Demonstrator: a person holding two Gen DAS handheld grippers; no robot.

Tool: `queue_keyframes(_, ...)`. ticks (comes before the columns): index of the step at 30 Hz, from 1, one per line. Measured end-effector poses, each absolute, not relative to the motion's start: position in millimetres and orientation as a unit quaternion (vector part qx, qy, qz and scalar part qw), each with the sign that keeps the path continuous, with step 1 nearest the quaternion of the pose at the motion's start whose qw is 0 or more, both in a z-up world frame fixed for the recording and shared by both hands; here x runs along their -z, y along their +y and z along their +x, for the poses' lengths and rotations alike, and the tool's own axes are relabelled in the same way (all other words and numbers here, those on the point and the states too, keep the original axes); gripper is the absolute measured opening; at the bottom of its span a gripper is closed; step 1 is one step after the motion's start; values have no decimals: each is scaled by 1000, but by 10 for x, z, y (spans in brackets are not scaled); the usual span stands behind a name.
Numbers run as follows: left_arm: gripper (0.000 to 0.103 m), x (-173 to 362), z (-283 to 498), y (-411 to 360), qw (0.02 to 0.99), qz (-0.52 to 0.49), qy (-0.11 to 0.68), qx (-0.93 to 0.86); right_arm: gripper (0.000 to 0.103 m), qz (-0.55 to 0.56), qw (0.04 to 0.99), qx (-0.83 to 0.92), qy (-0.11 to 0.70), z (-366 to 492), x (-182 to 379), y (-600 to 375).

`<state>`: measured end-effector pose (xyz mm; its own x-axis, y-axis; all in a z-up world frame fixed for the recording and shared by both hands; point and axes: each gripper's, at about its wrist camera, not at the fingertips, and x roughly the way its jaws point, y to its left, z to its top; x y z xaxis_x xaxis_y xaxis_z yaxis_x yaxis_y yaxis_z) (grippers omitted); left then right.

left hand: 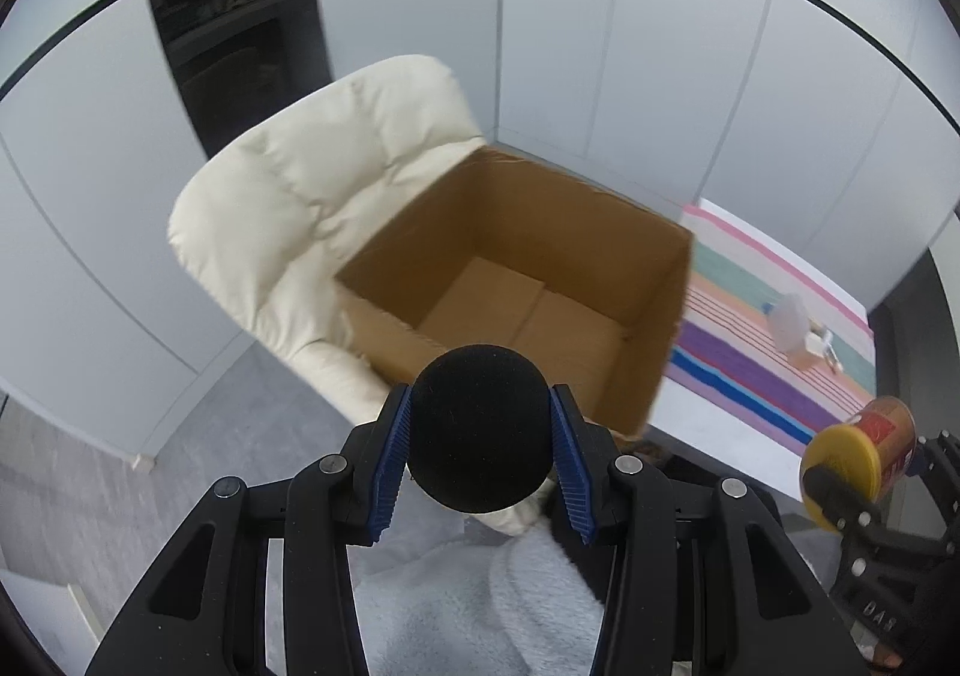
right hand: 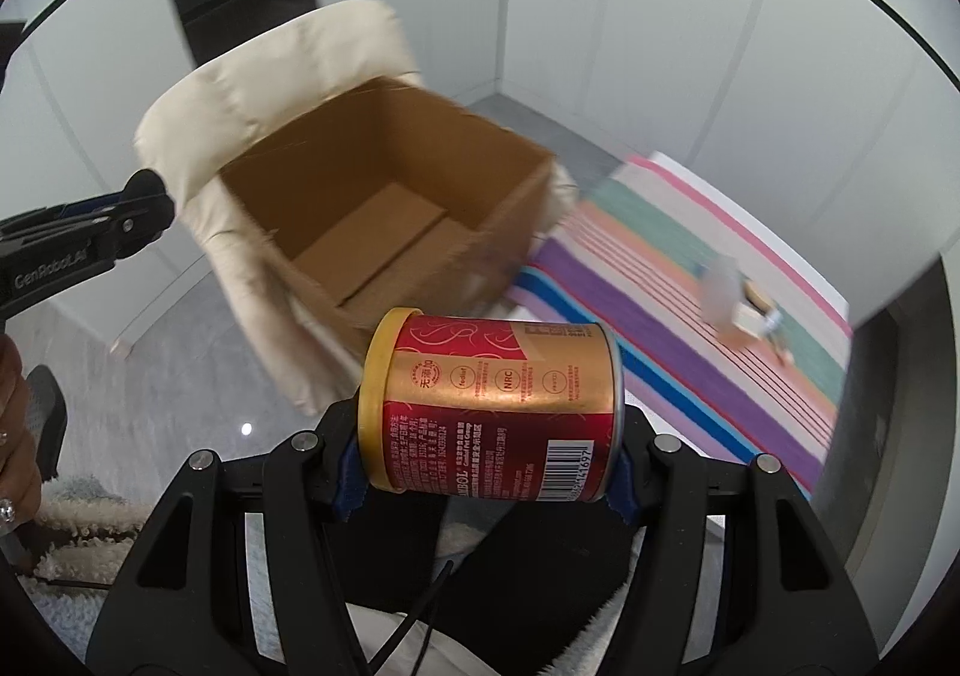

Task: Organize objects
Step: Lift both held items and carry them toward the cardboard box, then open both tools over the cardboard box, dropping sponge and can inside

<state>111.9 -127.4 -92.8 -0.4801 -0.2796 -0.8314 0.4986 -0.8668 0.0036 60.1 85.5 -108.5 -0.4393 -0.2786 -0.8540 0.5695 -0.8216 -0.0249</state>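
Observation:
My left gripper (left hand: 480,457) is shut on a black foam ball (left hand: 480,427), pressed between its blue pads. It hangs just in front of an open cardboard box (left hand: 528,280) that sits on a cream padded chair (left hand: 312,196). My right gripper (right hand: 486,472) is shut on a red and gold can (right hand: 489,406) with a yellow lid, held on its side. The same can (left hand: 858,460) shows at the right edge of the left wrist view. In the right wrist view the box (right hand: 384,208) lies ahead and to the left, its inside bare.
A striped cloth (right hand: 690,280) covers a table right of the box, with a blurred clear bottle and small items (right hand: 738,304) on it. Grey wall panels and a dark doorway stand behind the chair. A hand (right hand: 18,424) holds the left gripper (right hand: 90,232) at the left edge.

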Motion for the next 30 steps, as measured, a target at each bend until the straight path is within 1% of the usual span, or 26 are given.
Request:
queue_keyframes(5, 46, 1077, 1044, -1430, 234, 467, 136, 842, 64, 468, 279, 821, 171, 673, 1150, 599)
queue_keyframes(12, 46, 1255, 809, -1406, 222, 478, 140, 838, 64, 485, 271, 814, 168, 540, 1261, 615)
queue_keyframes(20, 46, 1505, 383, -1511, 217, 495, 153, 827, 64, 492, 272, 807, 180, 245, 1446, 399)
queue_keyframes(30, 47, 1798, -196, -1834, 226, 513, 165, 812, 64, 508, 278, 792, 194, -336, 1894, -146)
